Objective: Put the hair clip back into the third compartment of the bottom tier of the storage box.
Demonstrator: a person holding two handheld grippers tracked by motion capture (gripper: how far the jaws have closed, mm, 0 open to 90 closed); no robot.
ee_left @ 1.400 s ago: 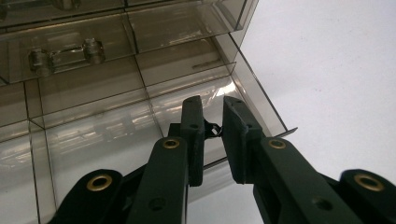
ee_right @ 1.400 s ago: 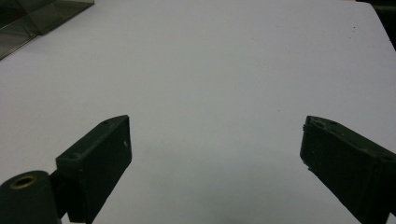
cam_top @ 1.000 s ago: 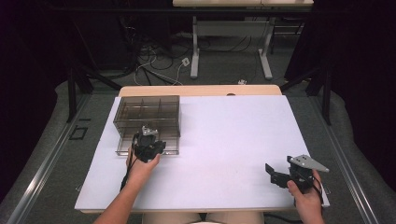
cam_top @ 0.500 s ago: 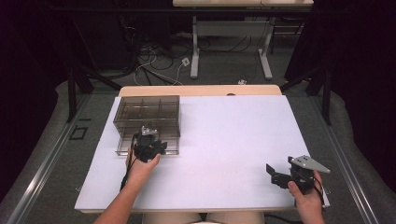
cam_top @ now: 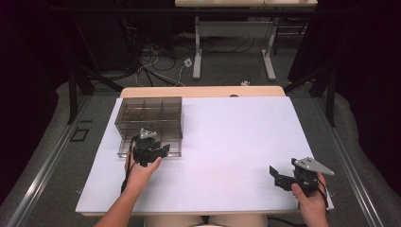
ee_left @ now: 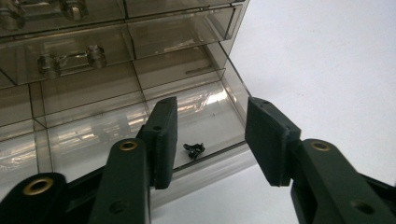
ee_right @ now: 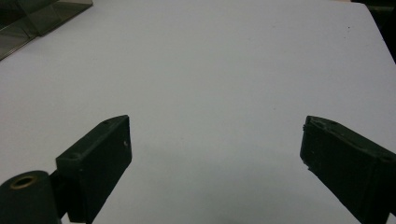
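The left gripper (cam_top: 150,147) is held at the front of a smoky clear plastic drawer cabinet (cam_top: 149,113) that stands at the far left of the white tabletop (cam_top: 236,142). Its jaws have just been opening and are now parted, with nothing pressed between the pads. In the left gripper view the left gripper (ee_left: 210,140) is seen over a pulled-out drawer (ee_left: 116,126) at the bottom of the cabinet. A small black part (ee_left: 194,150) lies on the floor of that drawer, close behind its front wall and at its right end. It is seen in the gap between the jaws, nearer the left pad, and is touched by neither. What the part is cannot be told at this size. Shut drawers are seen above, with small clear pieces (ee_left: 70,60) inside one of them.

The right gripper (cam_top: 283,177) is held near the front right corner of the tabletop, well apart from the cabinet. Its jaws are spread wide with nothing between them, and bare white tabletop is seen beyond the right gripper (ee_right: 215,154) in its own view.
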